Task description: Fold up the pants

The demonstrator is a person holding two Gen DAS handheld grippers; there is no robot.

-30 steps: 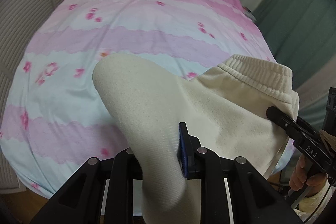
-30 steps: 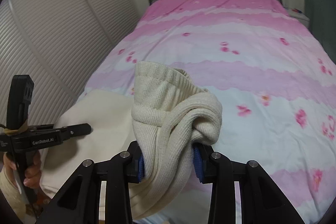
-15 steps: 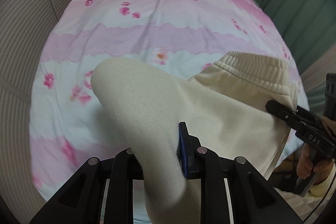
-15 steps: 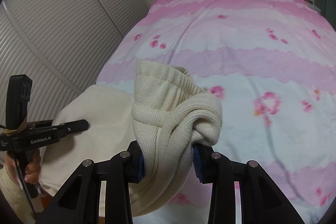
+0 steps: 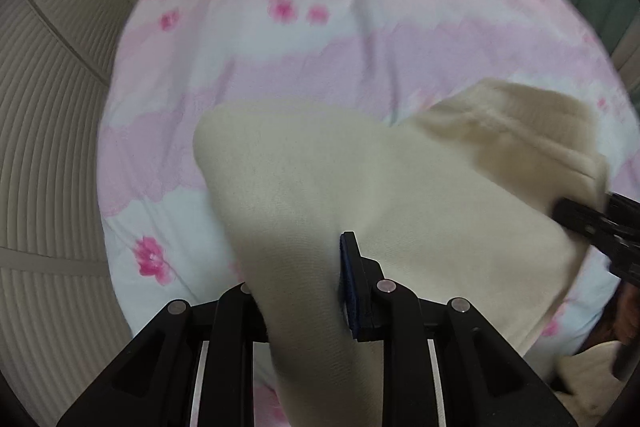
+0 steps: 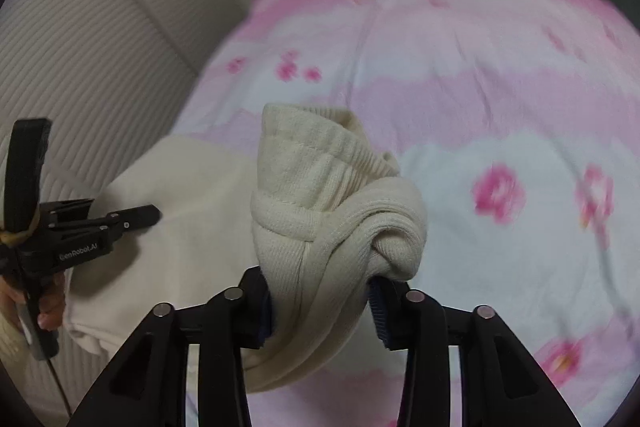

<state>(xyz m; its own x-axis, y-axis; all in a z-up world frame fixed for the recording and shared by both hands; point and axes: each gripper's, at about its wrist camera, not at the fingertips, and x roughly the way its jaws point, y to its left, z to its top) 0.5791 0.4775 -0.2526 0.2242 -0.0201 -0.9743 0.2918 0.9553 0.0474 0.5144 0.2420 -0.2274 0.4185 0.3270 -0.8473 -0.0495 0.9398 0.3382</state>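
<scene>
Both grippers pinched the pants [image 5: 400, 195], left gripper [image 5: 298, 291] on plain cloth, right gripper [image 6: 320, 291] on the bunched waistband, holding them spread above the bed [image 6: 480, 75] to lay flat.

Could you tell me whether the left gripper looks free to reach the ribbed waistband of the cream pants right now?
Probably not: the left gripper is shut on the cream pants, and the right gripper already clamps the ribbed waistband.

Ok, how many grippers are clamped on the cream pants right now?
2. The left gripper pinches the smooth leg fabric of the cream pants; the right gripper grips the bunched ribbed waistband over the pink bedspread.
</scene>
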